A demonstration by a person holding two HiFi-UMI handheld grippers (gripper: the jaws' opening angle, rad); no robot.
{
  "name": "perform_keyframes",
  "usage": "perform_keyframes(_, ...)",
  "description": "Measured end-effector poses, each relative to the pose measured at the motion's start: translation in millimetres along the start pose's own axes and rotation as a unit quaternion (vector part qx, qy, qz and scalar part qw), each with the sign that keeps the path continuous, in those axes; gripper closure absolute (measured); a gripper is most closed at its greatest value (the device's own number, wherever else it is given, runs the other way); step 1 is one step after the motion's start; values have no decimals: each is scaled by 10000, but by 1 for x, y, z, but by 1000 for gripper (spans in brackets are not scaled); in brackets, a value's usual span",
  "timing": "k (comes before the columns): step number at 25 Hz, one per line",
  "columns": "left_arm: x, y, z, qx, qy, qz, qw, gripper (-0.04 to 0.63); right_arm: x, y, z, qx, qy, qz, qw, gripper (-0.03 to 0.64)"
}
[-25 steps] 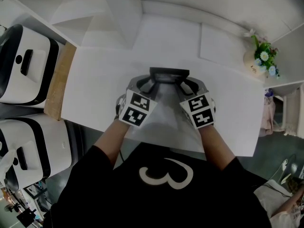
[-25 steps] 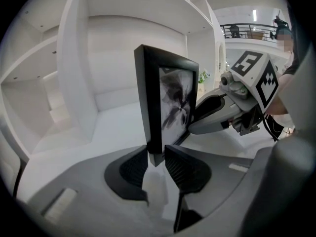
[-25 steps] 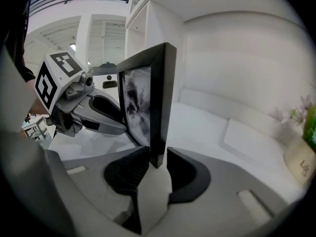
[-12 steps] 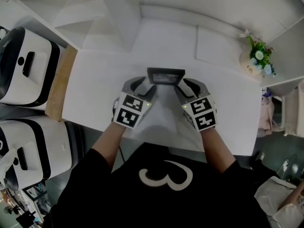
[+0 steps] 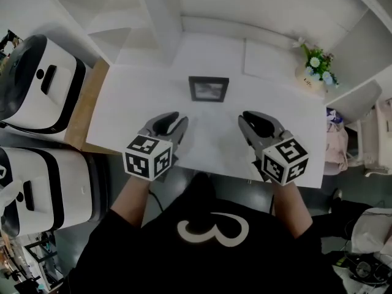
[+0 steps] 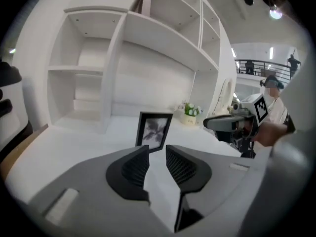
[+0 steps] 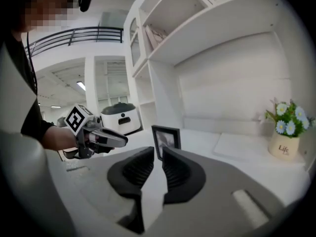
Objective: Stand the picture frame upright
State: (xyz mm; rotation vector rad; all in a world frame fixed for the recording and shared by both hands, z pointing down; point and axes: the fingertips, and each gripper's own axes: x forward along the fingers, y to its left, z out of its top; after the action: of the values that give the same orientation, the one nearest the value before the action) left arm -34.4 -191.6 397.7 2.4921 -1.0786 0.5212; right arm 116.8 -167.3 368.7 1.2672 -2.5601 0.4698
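The black picture frame (image 5: 209,89) stands upright on the white table (image 5: 141,103), free of both grippers. It shows in the left gripper view (image 6: 154,131) and the right gripper view (image 7: 166,138) beyond the jaws. My left gripper (image 5: 176,122) hovers near the table's front edge, to the frame's near left; its jaws (image 6: 157,152) have just been closing and stand slightly apart with nothing between them. My right gripper (image 5: 248,120) hangs to the frame's near right. Its jaws (image 7: 158,154) have also just been closing, a narrow gap remains, nothing in it.
A small vase of flowers (image 5: 315,66) stands at the back right. A flat white pad (image 5: 269,57) lies behind the frame. White shelving (image 5: 153,17) rises at the back. Two white machines (image 5: 37,84) sit left of the table, beside a wooden strip (image 5: 86,103).
Both grippers have let go of the frame's sides and drawn back toward the person, rising and spreading apart. The frame stays upright on the table.
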Motion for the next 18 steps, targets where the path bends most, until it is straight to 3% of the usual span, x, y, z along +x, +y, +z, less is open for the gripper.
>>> perform_keyframes(9, -107, -110, 42, -100, -835, -655, 9943, 583, -96, 100, 46, 22, -975, 807, 9920, 606)
perform_keyframes(14, -153, -157, 53, -44, -1357, -981, 9859, 585, -133, 133, 43, -45, -1128, 1000, 9886, 614)
perform_keyframes(18, -166, -175, 54, 81, -1466, -968, 9844, 584, -150, 153, 40, -20, -1195, 1189, 9857, 614)
